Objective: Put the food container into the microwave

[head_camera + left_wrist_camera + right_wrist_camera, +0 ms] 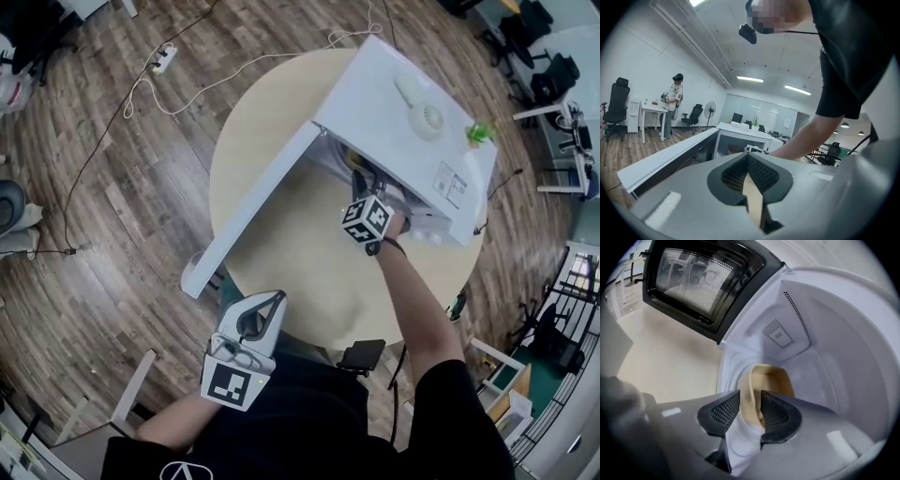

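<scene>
A white microwave (403,122) stands on a round table (281,272) with its door (253,211) swung wide open. My right gripper (361,183) reaches into the opening. In the right gripper view it (750,401) is shut on the rim of a beige food container (771,380), which sits low in the white cavity (825,348), above the turntable area. Only a sliver of the container (356,159) shows in the head view. My left gripper (267,300) hangs near my body off the table's front edge, shut and holding nothing (747,157).
The open door (703,282) juts out left of the cavity over the tabletop. A small fan and a green plant (480,133) rest on the microwave's top. Cables (187,84) trail on the wooden floor. A person (672,108) stands far off by a desk.
</scene>
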Demonstrator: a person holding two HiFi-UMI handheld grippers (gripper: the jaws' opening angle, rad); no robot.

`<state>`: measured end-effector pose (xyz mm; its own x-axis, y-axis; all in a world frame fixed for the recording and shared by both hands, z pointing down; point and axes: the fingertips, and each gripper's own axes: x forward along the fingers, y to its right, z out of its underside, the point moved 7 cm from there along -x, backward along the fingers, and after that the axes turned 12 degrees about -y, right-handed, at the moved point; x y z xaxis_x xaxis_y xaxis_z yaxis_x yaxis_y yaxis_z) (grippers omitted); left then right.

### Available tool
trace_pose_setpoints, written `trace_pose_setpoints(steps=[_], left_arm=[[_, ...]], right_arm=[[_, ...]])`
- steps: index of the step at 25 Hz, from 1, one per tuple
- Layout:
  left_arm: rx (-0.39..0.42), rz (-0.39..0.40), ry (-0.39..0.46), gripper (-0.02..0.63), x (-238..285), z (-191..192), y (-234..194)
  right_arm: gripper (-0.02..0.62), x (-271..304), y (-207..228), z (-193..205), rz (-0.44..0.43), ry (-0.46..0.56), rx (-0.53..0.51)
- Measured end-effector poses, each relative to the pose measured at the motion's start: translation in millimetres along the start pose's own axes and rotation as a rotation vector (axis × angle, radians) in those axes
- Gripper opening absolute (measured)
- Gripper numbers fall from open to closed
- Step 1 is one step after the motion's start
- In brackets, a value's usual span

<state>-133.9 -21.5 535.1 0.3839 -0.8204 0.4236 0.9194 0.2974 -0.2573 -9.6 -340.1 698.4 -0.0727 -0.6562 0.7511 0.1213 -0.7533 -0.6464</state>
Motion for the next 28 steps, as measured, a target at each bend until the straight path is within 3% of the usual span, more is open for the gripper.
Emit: trace_pose_setpoints(steps=[2,5,9,21,28], left_arm=[[-0.057,0.002,-0.048,0.0,0,6,2],[0.017,0.01,-0.008,0.0,2,-3,2],[-0.02,0.013,-0.058,0.0,4,-8,4],[0.13,0.068,0.0,0.0,20,-64,28],[0.218,0.1,0.047,0.0,32,-101,46]], right_arm=[[0.121,-8,-2,4,0.016,0.007,0.019],[0.121,-26,-8,12,0.028,0.016,0.051],[0.121,-59,-20,27,0.006,0.02,0.079],[0.104,-173,-115,100,-0.397,0.006,0.04],[0.014,-252,-114,102,-0.488,0.149,0.142]])
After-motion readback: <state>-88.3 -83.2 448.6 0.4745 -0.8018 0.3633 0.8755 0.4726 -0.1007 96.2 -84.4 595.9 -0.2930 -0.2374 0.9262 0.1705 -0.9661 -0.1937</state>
